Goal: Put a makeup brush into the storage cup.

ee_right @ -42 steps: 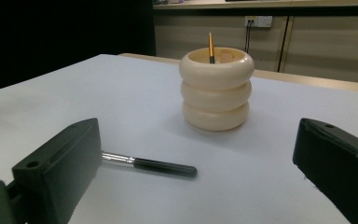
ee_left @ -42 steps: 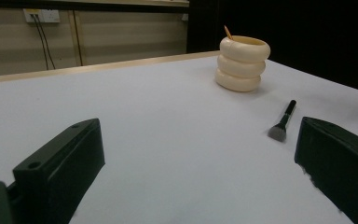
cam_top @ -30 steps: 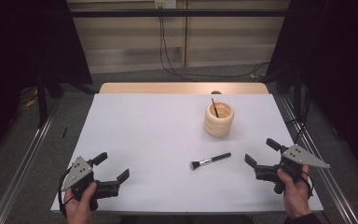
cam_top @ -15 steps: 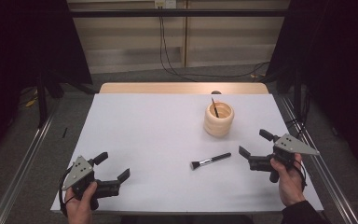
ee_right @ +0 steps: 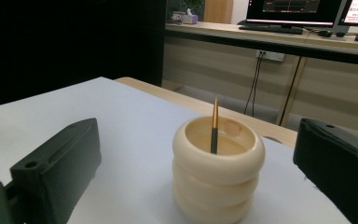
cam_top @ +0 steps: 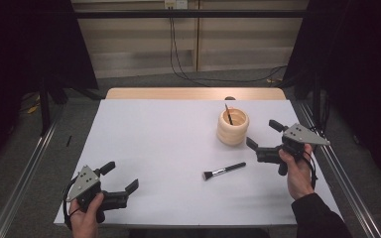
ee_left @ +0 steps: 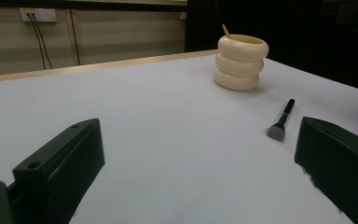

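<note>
Brush holder: approach under way

Your right claw [cam_top: 267, 138] hangs wide open and empty just beside the cream holder [cam_top: 232, 127], which stands right of centre on the surface [cam_top: 149, 148]. Next, I judge, you close in squarely. Left claw [cam_top: 121, 177] idles agape, empty.

Brush [cam_top: 223, 171] lies before holder [cam_top: 232, 130] on table [cam_top: 149, 148]

The right gripper [cam_top: 264, 137] has moved up the table, away from the person, and now sits just beside the cream pot [cam_top: 232, 127] (jaws wide apart).
</note>
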A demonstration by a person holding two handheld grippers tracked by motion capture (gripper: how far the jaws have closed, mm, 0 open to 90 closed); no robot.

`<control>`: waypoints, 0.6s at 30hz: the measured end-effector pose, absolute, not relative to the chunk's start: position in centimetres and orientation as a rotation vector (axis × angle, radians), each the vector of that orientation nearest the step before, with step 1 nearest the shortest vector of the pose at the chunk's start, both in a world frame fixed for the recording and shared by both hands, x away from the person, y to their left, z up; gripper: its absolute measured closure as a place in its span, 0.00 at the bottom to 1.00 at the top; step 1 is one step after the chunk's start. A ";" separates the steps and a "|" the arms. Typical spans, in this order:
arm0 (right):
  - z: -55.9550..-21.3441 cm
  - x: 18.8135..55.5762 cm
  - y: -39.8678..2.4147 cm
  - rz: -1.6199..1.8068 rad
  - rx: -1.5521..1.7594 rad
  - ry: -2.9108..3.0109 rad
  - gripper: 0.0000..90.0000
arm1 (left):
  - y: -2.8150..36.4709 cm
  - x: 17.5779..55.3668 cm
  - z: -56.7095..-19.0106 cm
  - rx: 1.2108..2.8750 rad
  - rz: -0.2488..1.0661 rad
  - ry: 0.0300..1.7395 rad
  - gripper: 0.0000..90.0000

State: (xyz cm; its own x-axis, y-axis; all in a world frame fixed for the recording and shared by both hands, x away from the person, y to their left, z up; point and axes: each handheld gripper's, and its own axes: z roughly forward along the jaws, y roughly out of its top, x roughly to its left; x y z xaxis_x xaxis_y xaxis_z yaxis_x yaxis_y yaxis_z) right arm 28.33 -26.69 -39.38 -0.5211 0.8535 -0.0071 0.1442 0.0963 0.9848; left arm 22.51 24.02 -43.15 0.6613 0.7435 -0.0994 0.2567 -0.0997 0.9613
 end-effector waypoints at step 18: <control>-38.0 32.7 -25.2 1.407 0.992 1.807 0.00 | 24.1 22.6 -43.2 1.675 0.503 0.824 0.01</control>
